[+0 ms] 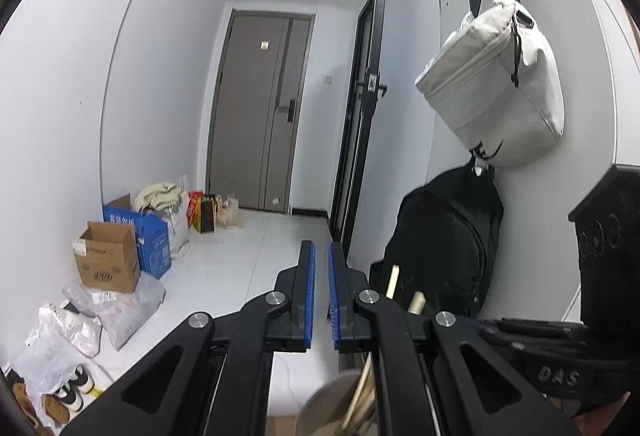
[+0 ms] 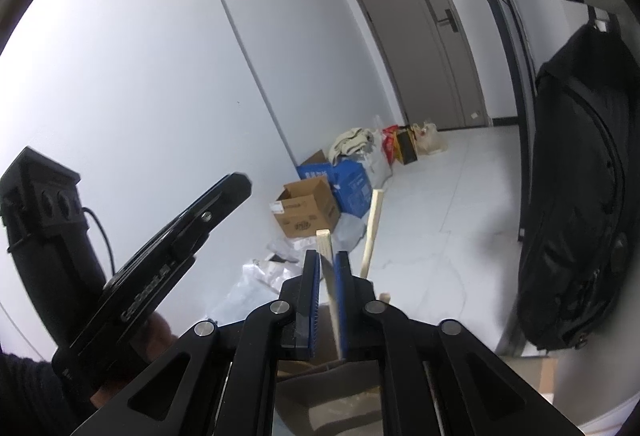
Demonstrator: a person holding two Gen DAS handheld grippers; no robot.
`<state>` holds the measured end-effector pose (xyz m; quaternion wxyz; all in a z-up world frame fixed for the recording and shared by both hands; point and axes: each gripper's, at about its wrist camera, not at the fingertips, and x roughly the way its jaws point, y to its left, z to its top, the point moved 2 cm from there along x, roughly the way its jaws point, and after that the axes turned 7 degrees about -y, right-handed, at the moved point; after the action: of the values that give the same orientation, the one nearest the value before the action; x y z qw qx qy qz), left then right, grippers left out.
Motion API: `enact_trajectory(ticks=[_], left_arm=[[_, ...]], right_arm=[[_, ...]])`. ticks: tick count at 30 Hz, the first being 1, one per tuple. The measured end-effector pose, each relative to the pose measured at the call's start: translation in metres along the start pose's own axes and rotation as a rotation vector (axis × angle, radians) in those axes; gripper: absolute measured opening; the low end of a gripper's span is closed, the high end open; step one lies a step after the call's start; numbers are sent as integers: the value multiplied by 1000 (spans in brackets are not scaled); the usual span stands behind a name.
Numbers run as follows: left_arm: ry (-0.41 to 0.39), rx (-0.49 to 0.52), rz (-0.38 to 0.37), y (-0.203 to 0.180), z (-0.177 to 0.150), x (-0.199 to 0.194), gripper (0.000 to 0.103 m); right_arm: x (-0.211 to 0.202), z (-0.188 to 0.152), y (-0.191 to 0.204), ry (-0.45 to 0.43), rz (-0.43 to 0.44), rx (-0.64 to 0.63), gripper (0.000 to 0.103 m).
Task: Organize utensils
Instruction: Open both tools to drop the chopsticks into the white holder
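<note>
In the right wrist view a flat utensil (image 2: pixel 329 276) with a pale wooden handle and a grey blade stands slanted between my right gripper's (image 2: pixel 329 256) blue pads. Its top is near the left pad, its lower part rests against the right pad, and light shows beside it, so the jaws stand slightly open. Two more wooden handles (image 2: pixel 372 228) rise just right of the gripper from a grey-beige holder (image 2: pixel 320 396) below. My left gripper (image 1: pixel 321 256) is shut and empty above the same holder (image 1: pixel 326 396), which contains pale sticks (image 1: pixel 360 392). It also appears at left (image 2: pixel 180 236).
A black backpack (image 1: pixel 444 244) and a light grey bag (image 1: pixel 492 84) hang on the wall to the right. Cardboard and blue boxes (image 1: pixel 108 256) and plastic bags (image 1: pixel 80 324) line the left wall. A grey door (image 1: pixel 260 108) closes the hallway. The right-hand gripper's body (image 1: pixel 604 260) is close by.
</note>
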<state>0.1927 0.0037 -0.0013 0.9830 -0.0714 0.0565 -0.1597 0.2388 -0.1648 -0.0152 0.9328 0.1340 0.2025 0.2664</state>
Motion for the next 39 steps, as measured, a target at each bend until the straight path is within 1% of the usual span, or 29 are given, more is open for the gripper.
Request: enact_trajectory(ticks=[1,2,3,4,5,6,7,8,11,13,15,16,17,18,22,23,24,27,30,32,34,37,39], left_arm=[[21,-3,-4,0,-1,-1,3],[41,-2,-4,-1,-3,-3,3],[54,4,1,-1,-3,-4,5],[72,11,7,-2,-3,-6,14],[85,12,10,-2,-4,-8,20],[90,10,16,-2,-3,-13,30],[91,9,20,-2,-3,-16,37],[94,6,24,-3,-2,-21,39],[118,9,28,-5,0,-31,41],[140,8,43,-8,0,-39,56],[143,9,56,-9,0,-48,59],[147,13,56,-11,-1,-53,61],[159,18,60,-11,-2,-55,63],[175,24,68,-12,-4,-57,68],[239,15,91,-13,-14,-66,70],[270,4,98,-13,-18,-68,70],[286,-2,97,-13,-20,-70,72],[330,-8,106,-13,-31,-78,73],[394,-10,103,-15,-46,-83,78],[444,-9,102,-17,-59,-85,78],[496,-1,99,-20,-74,-87,79],[559,4,120,-21,-94,-89,79],[629,4,128,-23,-114,-87,79]], right_arm=[[1,-1,-2,11,7,22,10],[0,-2,-4,19,6,36,15],[-1,-3,-5,18,-5,42,24],[-4,-3,-5,12,-14,46,32],[-7,-3,-5,8,-18,50,46],[-10,-3,-4,3,-15,53,49],[-14,-3,-3,0,-15,53,49],[-16,-4,-1,-1,-21,49,49],[-27,-5,2,-4,-32,53,56],[-34,-7,3,-6,-42,61,57],[-44,-11,4,-8,-56,69,63],[-49,-13,5,-11,-58,70,65],[-53,-16,6,-13,-62,69,69],[-58,-19,8,-13,-74,67,73],[-74,-36,11,8,-97,67,75],[-78,-41,11,14,-103,69,76],[-81,-45,11,18,-106,71,79],[-90,-57,10,29,-123,77,83],[-99,-69,10,43,-135,85,86],[-106,-79,11,53,-146,92,90],[-110,-86,10,65,-151,96,90],[-115,-102,9,88,-163,97,92],[-118,-112,7,112,-182,108,93]])
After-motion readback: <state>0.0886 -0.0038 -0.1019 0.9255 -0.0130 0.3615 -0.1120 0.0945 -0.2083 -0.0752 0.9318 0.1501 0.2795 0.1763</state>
